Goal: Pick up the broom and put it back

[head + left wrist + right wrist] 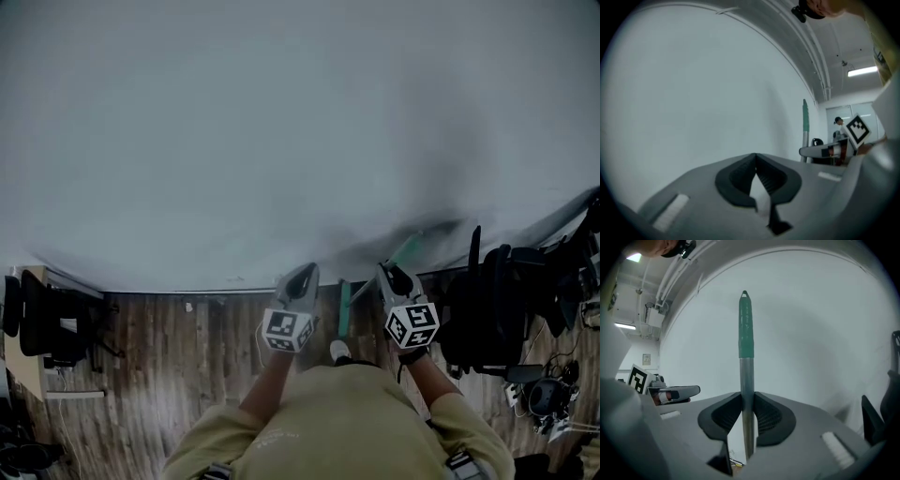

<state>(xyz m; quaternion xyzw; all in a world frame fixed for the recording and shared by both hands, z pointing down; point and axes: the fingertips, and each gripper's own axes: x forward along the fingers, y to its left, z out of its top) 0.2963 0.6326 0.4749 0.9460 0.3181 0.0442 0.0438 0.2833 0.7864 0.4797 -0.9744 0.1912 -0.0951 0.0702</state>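
The broom is a grey metal pole with a green grip (746, 329) at its top, standing upright before the white wall. My right gripper (747, 404) is shut on the grey pole just below the green grip. In the head view the green end (408, 247) rises past the right gripper (394, 275), and a lower greenish stretch (344, 307) shows between the two grippers. My left gripper (755, 157) is shut with nothing in it, raised level beside the right one (300, 277). From the left gripper view the broom handle (805, 122) stands off to the right.
A white wall (281, 141) fills the space ahead, above a wooden floor (187, 347). Black office chairs (497, 309) and cables (553, 394) crowd the right side. A desk with a black chair (47, 323) is at the left. A person (839, 123) stands far off.
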